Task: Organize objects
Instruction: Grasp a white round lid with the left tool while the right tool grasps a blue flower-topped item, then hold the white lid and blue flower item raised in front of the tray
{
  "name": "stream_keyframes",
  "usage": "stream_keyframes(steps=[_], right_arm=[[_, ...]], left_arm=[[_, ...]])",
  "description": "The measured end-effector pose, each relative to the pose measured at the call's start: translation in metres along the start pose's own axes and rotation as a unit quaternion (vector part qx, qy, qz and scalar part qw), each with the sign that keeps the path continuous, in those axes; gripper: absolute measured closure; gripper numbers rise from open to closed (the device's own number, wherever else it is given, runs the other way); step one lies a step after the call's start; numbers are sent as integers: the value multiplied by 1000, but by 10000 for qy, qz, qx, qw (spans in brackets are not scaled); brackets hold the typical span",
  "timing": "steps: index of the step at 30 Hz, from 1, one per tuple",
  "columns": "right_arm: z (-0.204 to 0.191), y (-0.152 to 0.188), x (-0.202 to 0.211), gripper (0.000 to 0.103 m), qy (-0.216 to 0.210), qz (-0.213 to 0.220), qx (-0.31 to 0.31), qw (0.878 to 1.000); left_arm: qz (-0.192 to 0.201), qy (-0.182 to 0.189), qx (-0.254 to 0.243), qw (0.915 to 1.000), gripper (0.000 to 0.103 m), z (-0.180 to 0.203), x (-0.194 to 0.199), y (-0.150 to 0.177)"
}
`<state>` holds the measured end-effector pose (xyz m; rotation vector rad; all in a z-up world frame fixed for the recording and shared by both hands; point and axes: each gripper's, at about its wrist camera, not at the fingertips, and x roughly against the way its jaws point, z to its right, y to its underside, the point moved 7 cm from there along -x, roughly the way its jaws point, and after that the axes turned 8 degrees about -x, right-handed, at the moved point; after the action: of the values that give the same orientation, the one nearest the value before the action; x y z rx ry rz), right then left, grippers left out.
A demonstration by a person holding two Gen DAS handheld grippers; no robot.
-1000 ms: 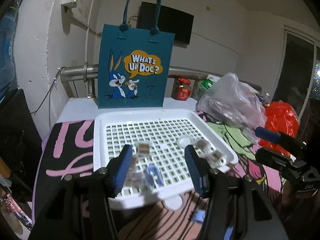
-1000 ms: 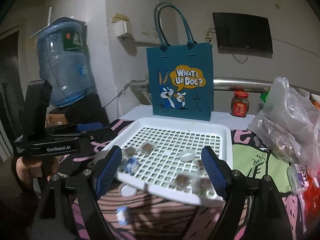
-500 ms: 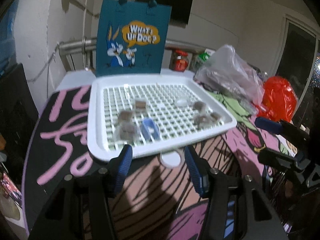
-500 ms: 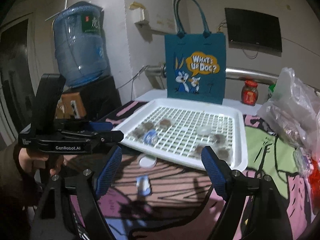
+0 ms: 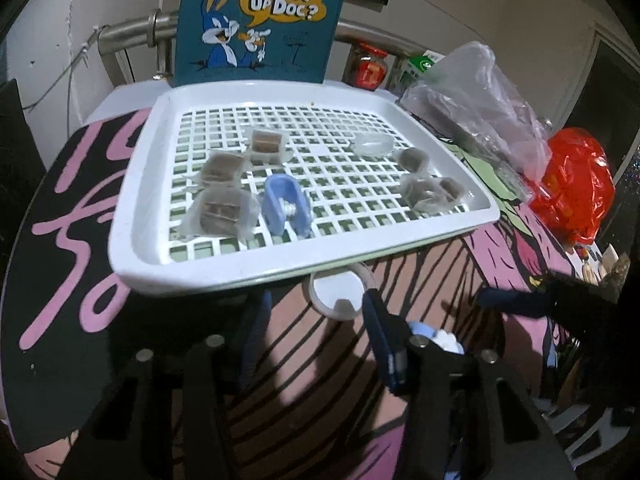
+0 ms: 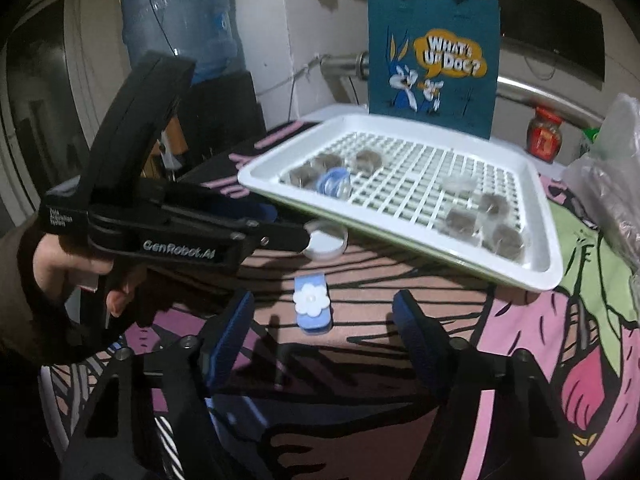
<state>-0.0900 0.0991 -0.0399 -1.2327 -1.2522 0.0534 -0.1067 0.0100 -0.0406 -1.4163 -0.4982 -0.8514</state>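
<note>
A white grid tray [image 5: 132, 256] [image 6: 544, 272] lies on the patterned cloth and holds several wrapped brown snacks [image 5: 222, 210], a blue clip [image 5: 286, 208] [image 6: 334, 180] and a clear small cup [image 5: 374, 144]. A white round lid [image 5: 338, 294] [image 6: 326, 240] lies on the cloth at the tray's near edge. A blue clip with a white flower [image 6: 312, 304] [image 5: 438, 338] lies on the cloth. My left gripper [image 5: 316, 308] is open, its tips right at the lid. My right gripper [image 6: 324, 316] is open around the flower clip, above it.
A teal Bugs Bunny tote bag [image 5: 260, 20] stands behind the tray. A red-lidded jar [image 5: 370, 70], a clear plastic bag [image 5: 480, 104] and a red plastic bag [image 5: 576, 188] sit to the right. A water jug [image 6: 176, 12] stands at the left.
Both grippers have pulled back from over the tray and dropped low over the cloth. The left one now reaches the white lid; the right one now straddles the flower clip.
</note>
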Motion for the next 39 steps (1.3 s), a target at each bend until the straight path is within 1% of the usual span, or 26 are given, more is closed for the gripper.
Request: stream_keyframes(steps=[1, 2, 4, 5, 6, 7, 8, 9, 10, 11, 14, 17, 20, 22, 25, 29, 32, 39], right_arm=[[0, 1, -3, 41, -11, -75, 0, 10000], [0, 0, -5, 43, -16, -90, 7, 10000], [-2, 0, -8, 46, 0, -127, 50, 9999], [-3, 0, -9, 48, 0, -146, 67, 9999], [-5, 0, -11, 54, -13, -187, 88, 9998], [-6, 1, -14, 61, -31, -260, 121, 9996], [-8, 2, -16, 66, -38, -311, 147, 9994], [-9, 3, -18, 77, -52, -379, 179, 9991], [-10, 4, -21, 83, -58, -440, 200, 9988], [-10, 4, -21, 83, -36, -435, 198, 9988], [-9, 5, -17, 83, -9, -377, 160, 9992], [-7, 4, -10, 83, -3, -237, 79, 9997], [1, 3, 0, 83, 99, -65, -87, 9999], [8, 2, 7, 83, 241, 89, -187, 9995], [16, -2, 15, 83, 351, 240, -327, 9986], [18, -5, 19, 83, 426, 332, -379, 9978], [21, -3, 20, 83, 558, 382, -375, 9970], [23, -2, 23, 83, 545, 464, -437, 9965]], left_arm=[[-11, -19, -4, 10000, 59, 0, -2, -1], [-35, -38, -6, 10000, 61, 0, -5, -2], [-59, -90, -28, 9999, 73, -1, -9, -4], [-70, -144, -67, 9998, 77, -1, -10, -4], [-74, -147, -123, 9998, 87, 1, -11, -4], [-82, -135, -180, 9997, 92, 2, -11, -3], [-52, -146, -267, 9995, 93, 4, -11, -2], [-31, -197, -363, 9991, 93, 7, -10, -1], [-33, -184, -405, 9990, 96, 8, -9, 0], [-46, -117, -440, 9990, 99, 11, -8, 1], [-12, -75, -487, 9988, 99, 15, -3, 6], [125, 14, -477, 9988, 99, 17, 10, 12], [286, -20, -522, 9982, 99, 17, 22, 14], [392, -126, -568, 9975, 99, 17, 28, 14], [508, -176, -589, 9968, 99, 16, 33, 13], [586, -211, -581, 9964, 99, 16, 33, 13], [646, -216, -582, 9960, 99, 15, 36, 13], [744, -248, -660, 9947, 99, 18, 39, 13]])
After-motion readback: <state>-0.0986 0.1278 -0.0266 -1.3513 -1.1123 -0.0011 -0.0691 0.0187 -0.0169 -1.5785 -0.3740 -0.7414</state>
